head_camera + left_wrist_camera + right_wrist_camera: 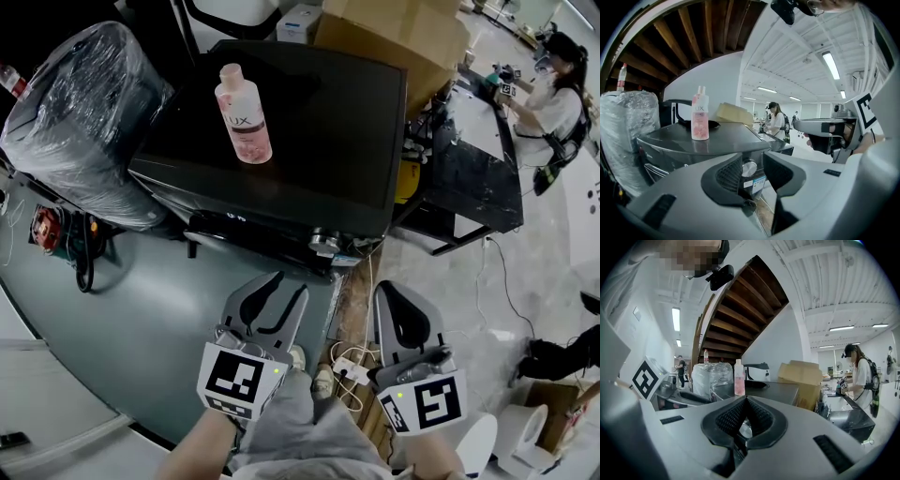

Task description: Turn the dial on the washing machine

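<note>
Open run of grey floor from the left hand-held gripper to the washing machine front, with the dial in line beyond its parted jaws. Hemmed on the left by a plastic-wrapped bundle, on the right by a black desk. Free lid surface around a pink bottle; cardboard box behind. White cables on the floor just beside the right hand-held gripper, jaws together.

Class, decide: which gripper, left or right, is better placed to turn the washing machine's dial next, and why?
Probably the left gripper: its jaws stand apart, framing the dial ahead, not yet touching it. The right gripper has its jaws together, so it would need opening first.
</note>
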`<act>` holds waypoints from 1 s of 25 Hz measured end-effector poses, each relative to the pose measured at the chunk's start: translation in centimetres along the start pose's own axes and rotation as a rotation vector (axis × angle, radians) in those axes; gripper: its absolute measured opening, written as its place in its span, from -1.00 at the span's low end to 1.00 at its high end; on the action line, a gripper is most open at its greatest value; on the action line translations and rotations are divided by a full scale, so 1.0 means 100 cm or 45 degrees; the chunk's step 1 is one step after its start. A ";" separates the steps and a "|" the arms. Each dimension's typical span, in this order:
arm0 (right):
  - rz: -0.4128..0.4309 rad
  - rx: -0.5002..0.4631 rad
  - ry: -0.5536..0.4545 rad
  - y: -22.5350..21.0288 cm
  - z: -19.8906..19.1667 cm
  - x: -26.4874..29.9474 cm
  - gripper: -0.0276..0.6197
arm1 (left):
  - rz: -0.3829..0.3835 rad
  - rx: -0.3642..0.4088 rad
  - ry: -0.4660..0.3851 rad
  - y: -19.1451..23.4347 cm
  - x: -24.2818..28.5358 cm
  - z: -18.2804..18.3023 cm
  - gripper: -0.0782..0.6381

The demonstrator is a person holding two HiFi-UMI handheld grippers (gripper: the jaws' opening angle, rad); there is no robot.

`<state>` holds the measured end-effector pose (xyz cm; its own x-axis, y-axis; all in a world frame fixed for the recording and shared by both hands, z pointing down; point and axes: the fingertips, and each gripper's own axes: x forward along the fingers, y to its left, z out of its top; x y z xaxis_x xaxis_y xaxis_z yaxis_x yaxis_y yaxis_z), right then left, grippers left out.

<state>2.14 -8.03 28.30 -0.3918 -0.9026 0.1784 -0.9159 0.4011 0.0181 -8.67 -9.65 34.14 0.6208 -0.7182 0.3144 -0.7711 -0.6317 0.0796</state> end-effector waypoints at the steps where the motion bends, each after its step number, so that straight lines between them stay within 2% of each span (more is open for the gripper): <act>1: 0.003 0.001 0.002 -0.001 -0.003 0.000 -0.83 | 0.006 -0.014 0.003 -0.001 0.006 -0.006 -0.33; 9: 0.030 0.001 0.021 -0.009 -0.027 0.008 -0.83 | 0.059 -0.156 0.042 -0.001 0.053 -0.036 -0.18; 19: 0.027 0.040 0.049 -0.024 -0.063 0.024 -0.83 | 0.123 -0.174 0.094 0.006 0.099 -0.074 -0.09; 25: 0.020 0.043 0.069 -0.033 -0.080 0.030 -0.83 | 0.143 -0.179 0.045 0.006 0.115 -0.075 -0.07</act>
<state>4.70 -10.83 36.63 -0.4014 -0.8862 0.2313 -0.9126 0.4085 -0.0185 -3.05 -16.11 44.89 0.5262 -0.7696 0.3617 -0.8491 -0.4991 0.1731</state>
